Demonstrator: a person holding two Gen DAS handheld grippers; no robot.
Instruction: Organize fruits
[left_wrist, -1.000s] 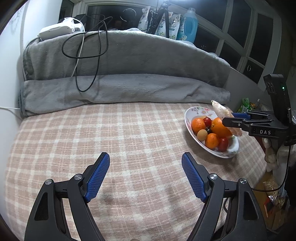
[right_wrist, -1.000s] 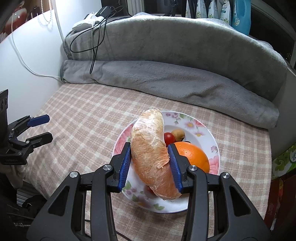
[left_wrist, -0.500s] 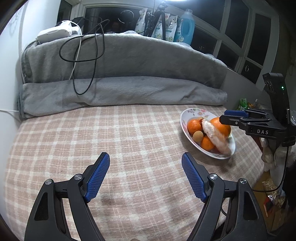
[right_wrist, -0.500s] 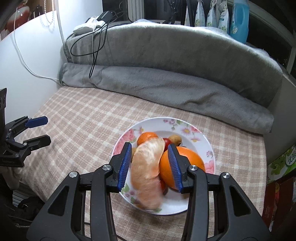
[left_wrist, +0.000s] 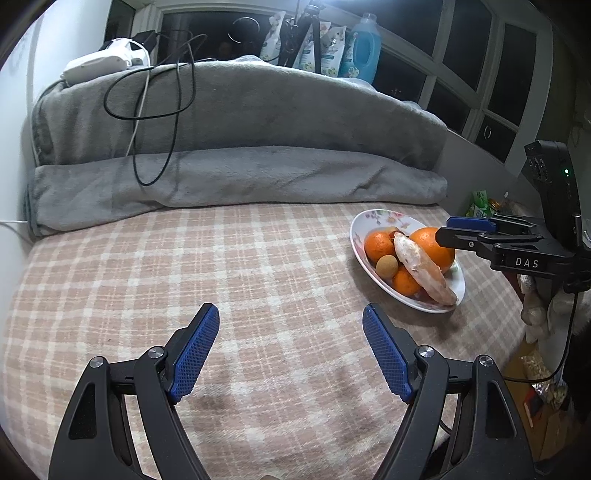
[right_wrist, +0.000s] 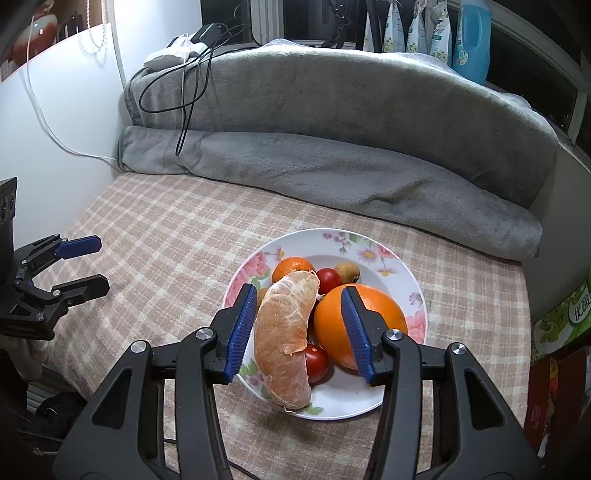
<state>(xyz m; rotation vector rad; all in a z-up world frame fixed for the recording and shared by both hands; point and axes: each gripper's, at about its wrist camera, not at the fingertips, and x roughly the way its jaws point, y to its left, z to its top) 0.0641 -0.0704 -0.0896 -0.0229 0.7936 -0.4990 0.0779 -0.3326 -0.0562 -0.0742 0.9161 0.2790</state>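
1. My right gripper (right_wrist: 299, 328) hangs over the flowery plate (right_wrist: 391, 258), and its jaws are opening.
2. The big peeled fruit piece (right_wrist: 284, 339) sits between my blue fingers (right_wrist: 242, 332), but they are not squeezing it. It lies on the plate, leaning on the other fruit.
3. A big orange (right_wrist: 332, 325) is just beside the peeled piece, and my other right finger is in front of it.
4. A small orange (right_wrist: 291, 266), two red tomatoes (right_wrist: 328, 278) and a little brown fruit (right_wrist: 347, 271) share the plate.
5. My left gripper (left_wrist: 290, 347) is wide open and holds nothing. It hangs over the checked blanket (left_wrist: 184, 266), well apart from the plate.
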